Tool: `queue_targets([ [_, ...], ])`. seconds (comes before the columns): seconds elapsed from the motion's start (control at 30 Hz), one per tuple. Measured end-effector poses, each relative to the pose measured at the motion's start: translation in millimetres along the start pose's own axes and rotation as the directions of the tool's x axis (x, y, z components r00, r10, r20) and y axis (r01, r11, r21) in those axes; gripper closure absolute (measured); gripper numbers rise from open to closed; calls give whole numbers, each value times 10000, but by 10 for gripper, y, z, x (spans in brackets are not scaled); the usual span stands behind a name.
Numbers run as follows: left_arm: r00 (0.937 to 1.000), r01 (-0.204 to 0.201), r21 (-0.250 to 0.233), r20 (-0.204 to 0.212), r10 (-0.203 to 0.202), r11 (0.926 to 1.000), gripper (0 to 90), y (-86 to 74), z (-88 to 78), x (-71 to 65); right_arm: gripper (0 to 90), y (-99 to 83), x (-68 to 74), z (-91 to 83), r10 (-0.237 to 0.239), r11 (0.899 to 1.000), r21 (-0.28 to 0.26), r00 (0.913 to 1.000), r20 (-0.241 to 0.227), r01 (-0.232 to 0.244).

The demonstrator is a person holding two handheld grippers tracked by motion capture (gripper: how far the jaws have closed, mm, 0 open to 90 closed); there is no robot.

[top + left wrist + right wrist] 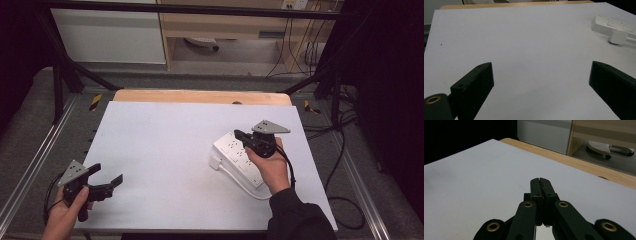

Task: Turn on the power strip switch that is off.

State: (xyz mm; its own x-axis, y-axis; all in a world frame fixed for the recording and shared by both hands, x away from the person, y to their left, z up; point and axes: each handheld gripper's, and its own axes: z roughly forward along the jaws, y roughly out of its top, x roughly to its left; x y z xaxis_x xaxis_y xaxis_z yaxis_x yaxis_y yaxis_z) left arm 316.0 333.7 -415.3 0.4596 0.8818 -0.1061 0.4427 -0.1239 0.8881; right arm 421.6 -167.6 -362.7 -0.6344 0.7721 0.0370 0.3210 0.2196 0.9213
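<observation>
a: nearest the high camera are the two forearms at the bottom edge. the left tongs (107, 185) sit at the near left corner of the bench (165, 150), jaws spread wide with nothing between them.

b: and the right tongs (239, 134)?

a: jaws pressed flat together with no gap, and nothing pinched in them. they hover just above the power strip (239, 157), on the right half of the bench.

b: which way does the strip lie from them?

a: directly underneath and a little toward the person. the right hand covers its middle. its long axis runs diagonally, from the far left end near the jaw tips down to the near right end by the sleeve.

b: so which hand is nearer?

a: the right one by far. the left tongs are well apart from it, across bare bench. in the left gripper view the strip (612, 25) sits far off at the upper right.

b: counts?

a: one power strip, one white plug (216, 162) lying just beside the strip's left edge, one white cable (240, 182) curving from the plug toward the sleeve. two tongs, two hands.

b: so the next move?

a: my guess: the right tongs need to open before they can take the strip or the plug.
</observation>
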Motion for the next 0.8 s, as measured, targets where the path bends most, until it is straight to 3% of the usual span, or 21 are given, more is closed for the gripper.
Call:
queue_targets([
  [0.8,10000,-33,89,-25,33,10000,60,-1,-5,8,900,-106,-19,192,184,9929,1175,9997,165,-202],
])
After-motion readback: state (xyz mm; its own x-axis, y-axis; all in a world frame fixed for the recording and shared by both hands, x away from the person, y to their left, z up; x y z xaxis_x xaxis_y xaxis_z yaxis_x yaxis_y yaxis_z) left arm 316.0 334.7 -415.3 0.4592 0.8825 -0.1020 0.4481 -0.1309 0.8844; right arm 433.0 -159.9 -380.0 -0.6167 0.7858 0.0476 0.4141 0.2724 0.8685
